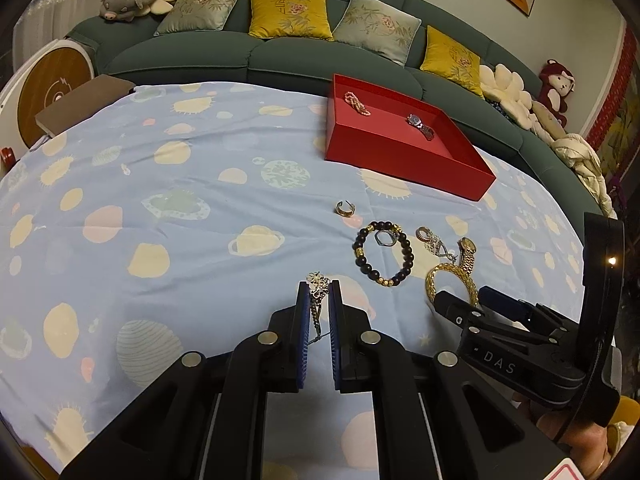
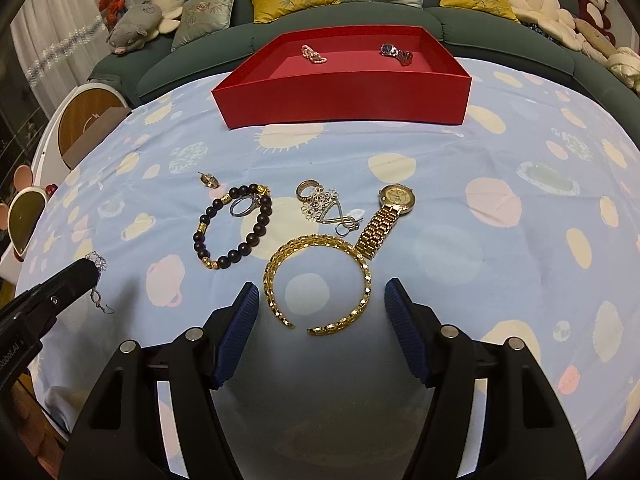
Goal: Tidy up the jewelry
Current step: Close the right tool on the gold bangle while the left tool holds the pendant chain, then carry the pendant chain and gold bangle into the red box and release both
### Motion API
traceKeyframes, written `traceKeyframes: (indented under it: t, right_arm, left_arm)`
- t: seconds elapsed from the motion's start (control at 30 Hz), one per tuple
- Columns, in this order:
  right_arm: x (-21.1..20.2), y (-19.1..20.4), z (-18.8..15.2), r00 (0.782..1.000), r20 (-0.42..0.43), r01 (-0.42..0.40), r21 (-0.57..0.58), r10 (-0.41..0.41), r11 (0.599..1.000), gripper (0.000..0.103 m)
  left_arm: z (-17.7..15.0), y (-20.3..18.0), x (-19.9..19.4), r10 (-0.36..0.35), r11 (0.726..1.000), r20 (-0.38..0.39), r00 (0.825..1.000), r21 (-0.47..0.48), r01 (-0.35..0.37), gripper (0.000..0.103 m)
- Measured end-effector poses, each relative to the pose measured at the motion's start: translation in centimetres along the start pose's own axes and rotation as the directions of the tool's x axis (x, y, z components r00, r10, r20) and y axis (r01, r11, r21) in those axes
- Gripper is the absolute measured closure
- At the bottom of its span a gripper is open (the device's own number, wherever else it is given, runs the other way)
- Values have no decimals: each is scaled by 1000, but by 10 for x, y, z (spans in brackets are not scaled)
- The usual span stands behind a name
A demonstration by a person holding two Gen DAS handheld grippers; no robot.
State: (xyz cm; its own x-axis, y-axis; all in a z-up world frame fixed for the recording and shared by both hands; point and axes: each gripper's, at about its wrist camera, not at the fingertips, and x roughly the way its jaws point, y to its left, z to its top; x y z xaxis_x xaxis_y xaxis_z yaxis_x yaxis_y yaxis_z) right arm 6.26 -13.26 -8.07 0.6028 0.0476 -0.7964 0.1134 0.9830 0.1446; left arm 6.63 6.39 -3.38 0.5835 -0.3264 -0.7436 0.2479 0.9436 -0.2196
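Left wrist view: the left gripper [image 1: 319, 292] pinches a silver flower earring [image 1: 318, 285] between narrow jaws. The right gripper [image 2: 322, 300] stands wide, the gold cuff bracelet [image 2: 318, 282] between its jaws; the red tray [image 2: 344, 98] lies well ahead.

Red tray [image 2: 344, 96]: one, far ahead of right claw [image 2: 322, 328].
Inside tray: one pink bead bracelet [image 2: 313, 55], one silver watch [image 2: 396, 53].
Ahead of right claw on worktop: one gold bangle [image 2: 318, 280], one gold watch [image 2: 386, 216], one dark bead bracelet [image 2: 232, 226], three rings [image 2: 244, 205] [image 2: 307, 190] [image 2: 209, 179], one silver flower ornament cluster [image 2: 326, 208].
Between left claw [image 1: 319, 300] fingers: one silver flower piece [image 1: 317, 286].
Sofa cushions: four, two yellow [image 1: 289, 14], two grey-green [image 1: 376, 24].
Claws: two.
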Motion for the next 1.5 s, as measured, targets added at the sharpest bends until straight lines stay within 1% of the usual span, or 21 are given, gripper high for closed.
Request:
traceKeyframes:
  t: [0.17, 0.23, 0.3, 0.63, 0.9, 1.07, 1.23, 1.37, 1.5]
  right_arm:
    - [2, 5, -1, 1000, 12, 18, -37, -18, 999, 40]
    - [3, 7, -1, 999, 16, 33, -55, -32, 998, 42]
    - [3, 7, -1, 999, 19, 45, -65, -44, 997, 48]
    - [-7, -3, -2, 1000, 27, 4, -38, -3, 999, 49]
    - [-44, -9, 4, 992, 113, -42, -52, 48, 998, 49]
    - [-73, -20, 23, 982, 174, -62, -42, 68, 997, 49]
    - [-99, -30, 66, 966, 246, -70, -58, 83, 996, 49]
    - [-100, -45, 111, 951, 296, -81, -39, 89, 996, 49]
    - [-84, -53, 151, 947, 316, -47, -57, 62, 997, 49]
  left_arm:
    - [0, -1, -1, 2, 1000, 3, 1000, 8, -2, 96]
    - [-1, -2, 1, 4, 1000, 1, 1000, 10, -4, 96]
    - [0, -2, 1, 3, 1000, 0, 1000, 9, -3, 96]
    - [2, -4, 2, -2, 1000, 1, 1000, 6, 2, 96]
    - [17, -18, -1, -32, 999, 21, 999, 22, 31, 96]
    - [44, -36, -11, -60, 997, 60, 996, 47, 57, 96]
    - [88, -53, -21, -84, 993, 121, 989, 97, 73, 96]
    - [133, -66, -15, -95, 989, 155, 983, 129, 75, 96]
    - [173, -77, 4, -104, 985, 172, 980, 155, 77, 96]
